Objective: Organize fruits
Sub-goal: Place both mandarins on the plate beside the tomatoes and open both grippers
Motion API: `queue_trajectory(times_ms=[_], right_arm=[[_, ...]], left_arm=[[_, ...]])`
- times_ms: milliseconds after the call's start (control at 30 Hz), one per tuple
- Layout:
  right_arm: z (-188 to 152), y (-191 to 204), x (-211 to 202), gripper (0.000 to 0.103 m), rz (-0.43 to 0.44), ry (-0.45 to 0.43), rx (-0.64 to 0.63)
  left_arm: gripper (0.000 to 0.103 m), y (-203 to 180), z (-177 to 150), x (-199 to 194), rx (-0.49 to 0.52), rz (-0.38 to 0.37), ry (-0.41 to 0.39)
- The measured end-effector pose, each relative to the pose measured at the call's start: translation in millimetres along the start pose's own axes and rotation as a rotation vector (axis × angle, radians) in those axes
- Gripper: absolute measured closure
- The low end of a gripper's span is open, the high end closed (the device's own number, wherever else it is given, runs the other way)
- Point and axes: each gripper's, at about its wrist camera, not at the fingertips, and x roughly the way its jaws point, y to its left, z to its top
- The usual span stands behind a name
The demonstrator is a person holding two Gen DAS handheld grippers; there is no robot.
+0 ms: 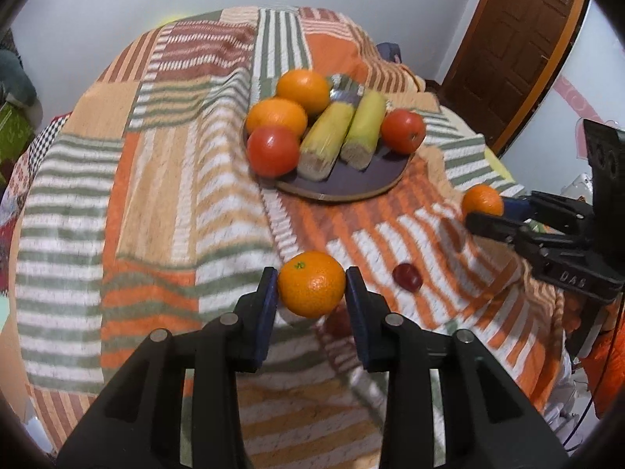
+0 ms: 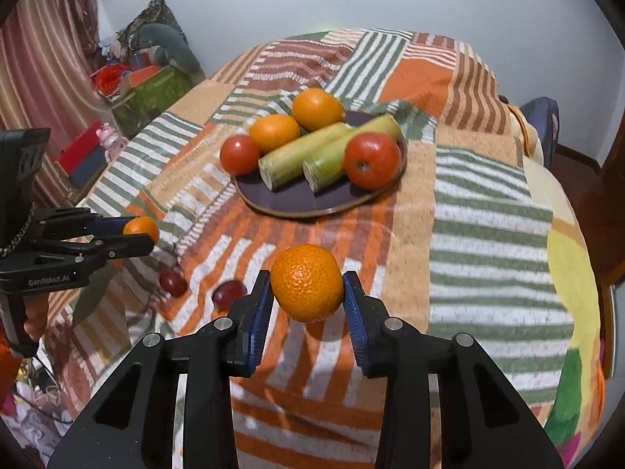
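Observation:
My left gripper (image 1: 311, 278) is shut on a mandarin (image 1: 311, 293) bearing a small green sticker, held above the striped blanket (image 1: 164, 203). My right gripper (image 2: 306, 278) is shut on another mandarin (image 2: 307, 285); in the left wrist view that gripper (image 1: 484, 212) and its mandarin (image 1: 482, 199) show at the right edge. The left gripper (image 2: 140, 233) with its mandarin (image 2: 140, 226) shows at the left of the right wrist view. Beyond both, a dark round plate (image 1: 347, 187) (image 2: 289, 199) carries two oranges, two tomatoes and two green-yellow stalk pieces.
Small dark red fruits lie on the blanket in front of the plate: one (image 1: 407, 277) in the left wrist view, two (image 2: 173, 282) (image 2: 228, 292) in the right wrist view. Boxes and clutter (image 2: 144, 82) sit at the far left, a brown door (image 1: 515, 39) at the right.

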Motion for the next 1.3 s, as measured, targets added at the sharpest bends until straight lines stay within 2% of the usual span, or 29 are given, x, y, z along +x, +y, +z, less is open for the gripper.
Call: queue_trajectory(times_ms=[400,633,967,1300], right_arm=[[33,5,18,0.07,0.026,-0.034,-0.037],[44,3,36,0.07,0.04,-0.018,-0.056],[48,4,62,0.07,0.046,0.025,-0.096],[45,1,76,0.07,0.048,0.059,-0.095]], left_arm=[[0.069,-12,45,16,0.021,-0.024,-0.051],[0.068,-12,61,35,0.034,-0.009,-0.054],[0.069,-11,72,66,0.05,0.01,-0.02],[0.069,-9,70,80,0.061,0.024,-0.003]])
